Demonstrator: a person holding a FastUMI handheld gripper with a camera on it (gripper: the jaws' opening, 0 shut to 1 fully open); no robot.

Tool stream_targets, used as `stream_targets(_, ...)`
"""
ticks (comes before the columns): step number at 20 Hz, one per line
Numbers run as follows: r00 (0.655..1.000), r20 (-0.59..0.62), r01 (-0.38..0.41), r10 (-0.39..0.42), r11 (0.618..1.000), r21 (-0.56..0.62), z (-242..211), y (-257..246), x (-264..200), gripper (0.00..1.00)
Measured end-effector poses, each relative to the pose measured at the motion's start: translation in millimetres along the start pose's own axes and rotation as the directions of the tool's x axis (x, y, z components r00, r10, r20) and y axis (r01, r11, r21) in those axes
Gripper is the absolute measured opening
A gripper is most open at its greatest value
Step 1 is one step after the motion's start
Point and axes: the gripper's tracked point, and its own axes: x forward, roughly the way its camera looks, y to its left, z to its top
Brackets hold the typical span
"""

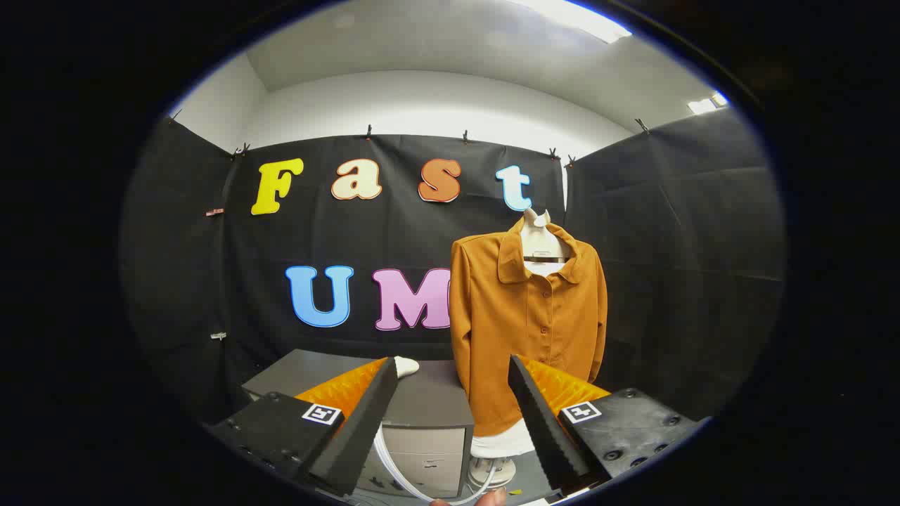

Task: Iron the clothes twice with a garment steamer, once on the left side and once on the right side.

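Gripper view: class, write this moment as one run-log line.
gripper: open, holding nothing | shirt: hanging on mannequin, beyond fingers | cabinet: left of shirt | white hose: below, between fingers | ironing: not begun

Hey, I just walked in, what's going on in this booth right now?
A person is holding a handheld gripper with its fingers open and nothing between them. Beyond the fingers, an orange shirt hangs buttoned on a mannequin stand. Beside the shirt sits a grey cabinet with a small white object on top. A thin white cord loops below the fingers. Steaming does not look to have started yet.
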Motion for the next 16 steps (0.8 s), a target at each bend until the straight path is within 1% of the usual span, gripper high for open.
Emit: stream_targets(16,1.0,-0.01,-0.021,0.021,1.0,-0.012,-3.9,15.9,-13.1,0.97)
